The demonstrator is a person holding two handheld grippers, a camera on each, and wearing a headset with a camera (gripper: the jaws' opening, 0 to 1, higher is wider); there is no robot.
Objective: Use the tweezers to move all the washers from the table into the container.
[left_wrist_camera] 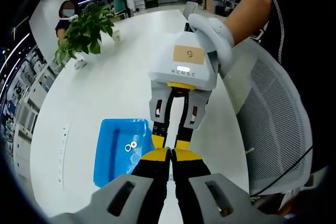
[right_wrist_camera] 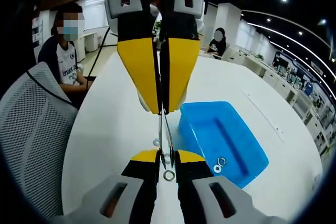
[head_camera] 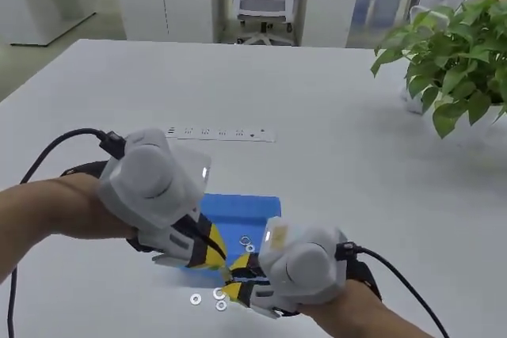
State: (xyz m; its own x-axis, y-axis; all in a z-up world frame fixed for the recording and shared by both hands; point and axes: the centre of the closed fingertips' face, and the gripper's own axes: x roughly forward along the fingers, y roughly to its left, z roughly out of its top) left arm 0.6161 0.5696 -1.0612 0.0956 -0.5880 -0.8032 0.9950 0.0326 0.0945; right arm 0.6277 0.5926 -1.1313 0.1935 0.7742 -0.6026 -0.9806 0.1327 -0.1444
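- Open-plan office, white bench (head_camera: 333,156) carrying a blue container (right_wrist_camera: 220,135).
- Left gripper (right_wrist_camera: 161,110) and right gripper (right_wrist_camera: 167,155) are facing tip to tip, both pinching closed on the tweezers (right_wrist_camera: 163,132).
- Tweezers are lying lengthwise between them; a washer (right_wrist_camera: 169,175) is sitting at the tips, nearest the right gripper, just beside the container.

A shallow blue container (right_wrist_camera: 226,140) holds two silver washers (right_wrist_camera: 219,164). Slim metal tweezers (right_wrist_camera: 164,135) reach down to another washer (right_wrist_camera: 169,175) on the table (right_wrist_camera: 115,145) just beside it.
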